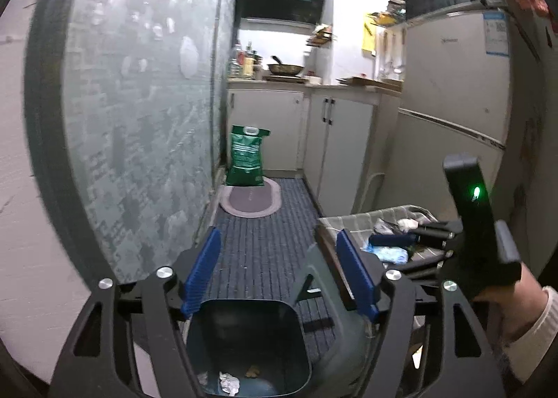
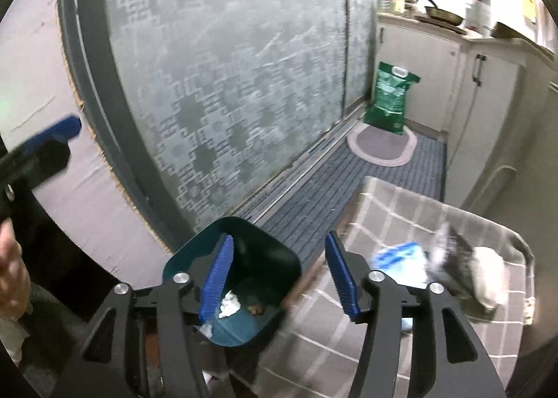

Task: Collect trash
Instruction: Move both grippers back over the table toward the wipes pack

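A dark teal trash bin (image 2: 232, 279) stands closest, on the floor, with a crumpled white tissue (image 2: 229, 304) and a brown scrap at its bottom. The left gripper (image 1: 279, 270) hovers above it, fingers spread wide, empty. To the right, the right gripper (image 2: 279, 277) is also wide and empty, between the bin and a checked-cloth table (image 2: 401, 216). On the table lie a blue-white wrapper (image 2: 397, 258), a grey packet and something white. Best approach: lower squarely over one wrapper, pinch its middle, then lift clear.

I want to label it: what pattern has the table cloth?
Grey with white checks; right wrist view shows it best.
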Demonstrator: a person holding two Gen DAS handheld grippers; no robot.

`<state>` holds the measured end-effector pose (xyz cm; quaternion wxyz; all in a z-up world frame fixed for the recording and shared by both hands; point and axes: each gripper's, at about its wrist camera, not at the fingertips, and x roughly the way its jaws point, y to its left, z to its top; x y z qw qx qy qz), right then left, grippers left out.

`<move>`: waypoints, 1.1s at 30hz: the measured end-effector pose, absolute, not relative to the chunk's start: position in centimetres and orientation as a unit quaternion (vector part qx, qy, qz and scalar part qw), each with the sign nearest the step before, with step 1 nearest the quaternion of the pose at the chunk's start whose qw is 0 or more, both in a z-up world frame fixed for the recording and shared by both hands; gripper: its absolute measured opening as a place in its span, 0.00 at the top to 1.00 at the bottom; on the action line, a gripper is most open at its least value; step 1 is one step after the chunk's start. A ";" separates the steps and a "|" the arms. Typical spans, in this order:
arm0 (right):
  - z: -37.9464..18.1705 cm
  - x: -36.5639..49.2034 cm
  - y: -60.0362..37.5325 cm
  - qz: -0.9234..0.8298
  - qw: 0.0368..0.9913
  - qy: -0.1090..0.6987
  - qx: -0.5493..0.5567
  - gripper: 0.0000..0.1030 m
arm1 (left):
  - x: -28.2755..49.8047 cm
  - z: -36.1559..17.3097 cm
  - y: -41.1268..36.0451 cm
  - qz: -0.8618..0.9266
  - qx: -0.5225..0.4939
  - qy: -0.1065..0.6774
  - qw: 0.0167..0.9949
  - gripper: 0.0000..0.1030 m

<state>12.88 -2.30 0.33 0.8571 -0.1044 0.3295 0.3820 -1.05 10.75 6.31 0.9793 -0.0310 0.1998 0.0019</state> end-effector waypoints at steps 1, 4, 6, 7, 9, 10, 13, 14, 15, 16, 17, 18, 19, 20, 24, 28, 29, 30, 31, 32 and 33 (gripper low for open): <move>0.4 13.0 -2.9 0.379 0.859 0.328 -0.102 0.43 | -0.6 6.1 10.1 -0.009 -0.023 0.202 0.979 0.26; 0.7 13.5 -4.9 0.371 0.864 0.326 -0.093 0.37 | 0.6 5.4 8.9 -0.034 -0.007 0.214 0.976 0.23; 0.8 14.0 -6.3 0.366 0.867 0.325 -0.091 0.31 | 1.7 5.0 8.0 -0.053 0.000 0.226 0.973 0.22; 0.9 14.0 -6.9 0.363 0.869 0.324 -0.092 0.31 | 2.3 4.7 7.5 -0.063 0.001 0.233 0.970 0.21; 1.1 14.5 -8.4 0.353 0.874 0.322 -0.091 0.29 | 3.2 4.5 6.9 -0.075 0.001 0.239 0.968 0.19; 1.0 14.7 -8.9 0.350 0.875 0.323 -0.088 0.27 | 3.5 4.4 6.7 -0.078 0.002 0.241 0.967 0.18; 0.9 15.1 -11.1 0.343 0.877 0.326 -0.081 0.23 | 4.7 4.1 6.0 -0.089 0.004 0.253 0.963 0.16; 0.9 15.2 -11.5 0.342 0.877 0.327 -0.080 0.22 | 5.2 4.0 5.7 -0.094 0.006 0.258 0.962 0.16; 0.8 15.3 -12.3 0.339 0.879 0.326 -0.080 0.21 | 5.6 3.8 5.5 -0.098 0.009 0.262 0.960 0.14; 0.7 15.3 -12.8 0.337 0.880 0.326 -0.079 0.20 | 6.0 3.6 5.4 -0.103 0.009 0.266 0.958 0.13; 0.6 15.5 -13.4 0.336 0.880 0.326 -0.077 0.19 | 6.4 3.4 5.4 -0.110 0.006 0.271 0.956 0.12; 0.5 15.6 -14.1 0.338 0.879 0.328 -0.073 0.18 | 6.8 3.0 5.1 -0.113 0.005 0.278 0.954 0.11; 0.4 15.8 -14.7 0.337 0.879 0.329 -0.070 0.17 | 7.2 2.7 4.8 -0.114 0.010 0.282 0.952 0.11; 0.3 15.9 -15.2 0.336 0.879 0.331 -0.066 0.16 | 7.6 2.2 4.3 -0.123 0.021 0.287 0.950 0.11; -0.3 16.3 -17.2 0.339 0.875 0.340 -0.055 0.11 | 9.4 0.4 2.6 -0.155 0.043 0.313 0.936 0.09; -1.4 16.5 -18.7 0.344 0.868 0.354 -0.049 0.11 | 11.2 -1.3 1.0 -0.185 0.064 0.334 0.922 0.08; -1.6 16.5 -18.8 0.345 0.866 0.358 -0.050 0.11 | 11.7 -1.7 0.6 -0.190 0.068 0.338 0.919 0.08; -1.8 16.6 -18.9 0.346 0.865 0.361 -0.052 0.11 | 12.0 -2.0 0.3 -0.194 0.070 0.340 0.917 0.07; -2.2 16.6 -19.0 0.346 0.863 0.365 -0.055 0.11 | 12.5 -2.3 -0.1 -0.201 0.072 0.346 0.914 0.07; -2.4 16.6 -19.1 0.347 0.861 0.367 -0.056 0.11 | 12.8 -2.6 -0.4 -0.205 0.074 0.348 0.912 0.07; -2.7 16.6 -19.2 0.347 0.860 0.370 -0.058 0.11 | 13.0 -2.9 -0.8 -0.209 0.078 0.351 0.909 0.07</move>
